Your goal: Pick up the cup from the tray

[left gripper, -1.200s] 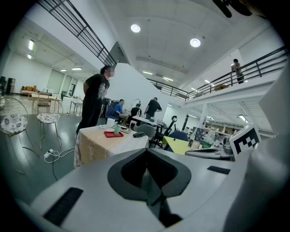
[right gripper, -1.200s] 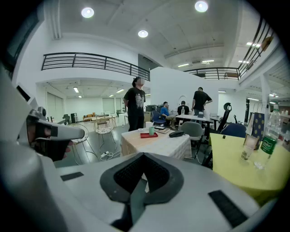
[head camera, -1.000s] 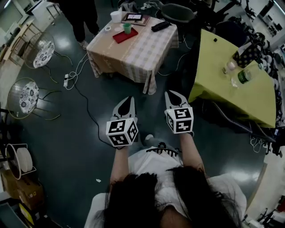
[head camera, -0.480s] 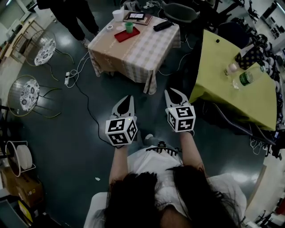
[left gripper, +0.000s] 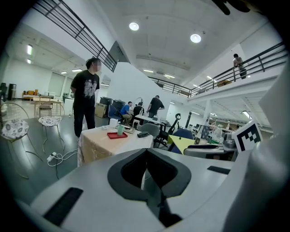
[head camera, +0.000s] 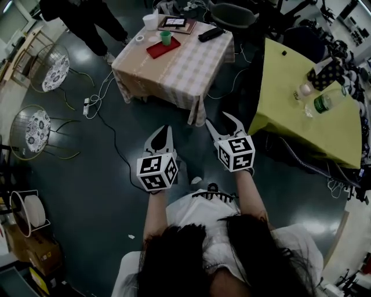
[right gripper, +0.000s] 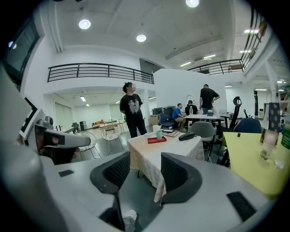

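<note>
Over the dark floor (head camera: 87, 174), well short of the checked surface (head camera: 174, 64): two claws held out front, neither gripping anything.

Both forearms reach forward side by side, claws tipped slightly down toward the surface. The left claw (head camera: 166, 130) has its jaws together. The right claw (head camera: 221, 122) has just been opening; its jaws stand apart with nothing between them. The green cup (head camera: 166, 37) stands upright on the red tray (head camera: 155, 49) at the surface's far end, well apart from both claws. It looks small in both gripper views, contents unreadable. A standing person (head camera: 87, 17) is cut off at the top edge. The wearer's hair (head camera: 191, 261) covers the upper arms.
</note>
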`<state>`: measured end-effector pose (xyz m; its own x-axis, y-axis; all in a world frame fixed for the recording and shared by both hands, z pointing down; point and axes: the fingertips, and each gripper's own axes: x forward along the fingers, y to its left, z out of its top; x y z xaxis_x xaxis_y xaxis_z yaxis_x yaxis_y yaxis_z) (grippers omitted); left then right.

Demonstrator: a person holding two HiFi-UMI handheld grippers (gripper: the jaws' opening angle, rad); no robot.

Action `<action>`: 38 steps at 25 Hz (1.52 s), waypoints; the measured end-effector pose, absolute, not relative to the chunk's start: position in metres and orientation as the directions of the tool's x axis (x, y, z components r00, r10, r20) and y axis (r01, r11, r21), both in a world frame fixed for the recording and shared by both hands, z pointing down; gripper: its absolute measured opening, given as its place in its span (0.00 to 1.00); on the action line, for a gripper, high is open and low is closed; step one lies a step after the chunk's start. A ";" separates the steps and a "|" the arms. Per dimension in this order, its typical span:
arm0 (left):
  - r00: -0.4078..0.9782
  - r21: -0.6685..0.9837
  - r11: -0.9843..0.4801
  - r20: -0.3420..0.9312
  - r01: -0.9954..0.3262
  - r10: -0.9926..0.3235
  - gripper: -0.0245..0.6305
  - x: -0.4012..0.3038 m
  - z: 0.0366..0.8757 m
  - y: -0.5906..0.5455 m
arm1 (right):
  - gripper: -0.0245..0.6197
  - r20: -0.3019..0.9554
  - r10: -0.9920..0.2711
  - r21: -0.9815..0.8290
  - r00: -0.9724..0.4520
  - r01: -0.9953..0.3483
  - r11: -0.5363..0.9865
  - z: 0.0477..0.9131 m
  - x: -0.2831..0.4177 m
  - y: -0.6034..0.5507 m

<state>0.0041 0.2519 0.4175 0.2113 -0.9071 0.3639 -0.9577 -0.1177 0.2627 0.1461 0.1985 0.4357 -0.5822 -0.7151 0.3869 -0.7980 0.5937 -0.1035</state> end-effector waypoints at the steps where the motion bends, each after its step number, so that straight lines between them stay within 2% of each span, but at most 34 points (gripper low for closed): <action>1: 0.213 0.263 -0.120 0.362 -0.957 -0.907 0.05 0.002 0.416 0.246 | 0.35 0.385 -0.718 -0.102 -0.580 -0.800 0.591 0.434 0.146 0.194; 12: 0.241 0.290 -0.132 0.377 -0.948 -0.894 0.05 -0.022 0.425 0.170 | 0.38 0.404 -0.738 -0.096 -0.541 -0.827 0.554 0.438 0.134 0.127; 22: 0.264 0.294 -0.150 0.397 -0.944 -0.879 0.05 -0.059 0.430 0.096 | 0.39 0.426 -0.736 -0.088 -0.526 -0.834 0.545 0.437 0.094 0.060; 38: 0.345 0.270 -0.255 0.374 -0.929 -0.861 0.05 -0.101 0.422 0.017 | 0.40 0.401 -0.785 -0.077 -0.473 -0.871 0.485 0.430 0.049 -0.004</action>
<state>-0.1008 0.0169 0.4223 0.3446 -0.8609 0.3743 -0.9287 -0.2545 0.2696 0.0491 -0.0039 0.4301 -0.4728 -0.7845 0.4012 -0.8709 0.4853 -0.0774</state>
